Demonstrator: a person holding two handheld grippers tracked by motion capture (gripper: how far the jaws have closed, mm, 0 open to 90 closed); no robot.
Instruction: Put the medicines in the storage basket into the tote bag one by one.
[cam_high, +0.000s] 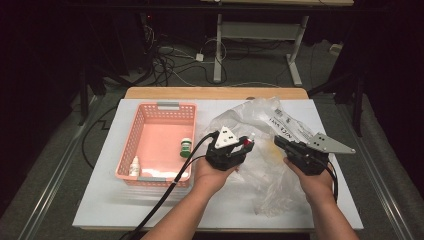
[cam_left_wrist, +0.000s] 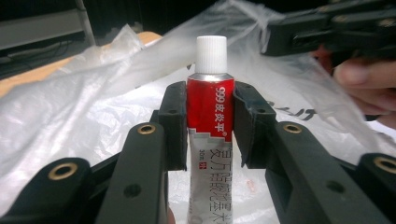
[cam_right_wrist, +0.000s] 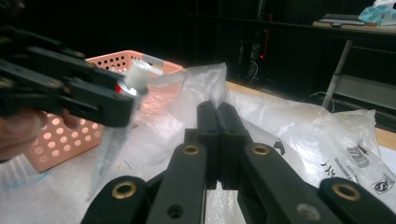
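The left claw (cam_left_wrist: 207, 126) was clamped on a tube (cam_left_wrist: 207, 135), its two pads pressing the red upper part from either side. In the left gripper view the tube stood upright at the centre of the frame, white cap at the top, a silver-grey lower part with printed characters running down to the bottom edge. In the high view the left claw (cam_high: 243, 145) sat near the middle of the frame, with the red of the tube (cam_high: 246, 142) just visible at its tip, over the crumpled bag (cam_high: 260, 117).

The right claw (cam_right_wrist: 218, 116) was closed together, its jaws meeting with a fold of the clear bag (cam_right_wrist: 205, 84) pinched at their tips. In the high view the right claw (cam_high: 280, 141) lay right of centre, pointing left towards the other one, with the bag spread beneath and between both.

In the right gripper view the left claw (cam_right_wrist: 126, 100) came in from the upper left of the frame, the tube's (cam_right_wrist: 133, 79) cap showing past it, and the basket (cam_right_wrist: 116, 60) stood behind.

The pink basket (cam_high: 145, 112) rested on the white surface (cam_high: 100, 200) left of centre in the high view. Inside it were a small green-and-white bottle (cam_high: 185, 148) near its right wall and a small white bottle (cam_high: 134, 166) in its lower left corner. The bag carried black print at its upper right.
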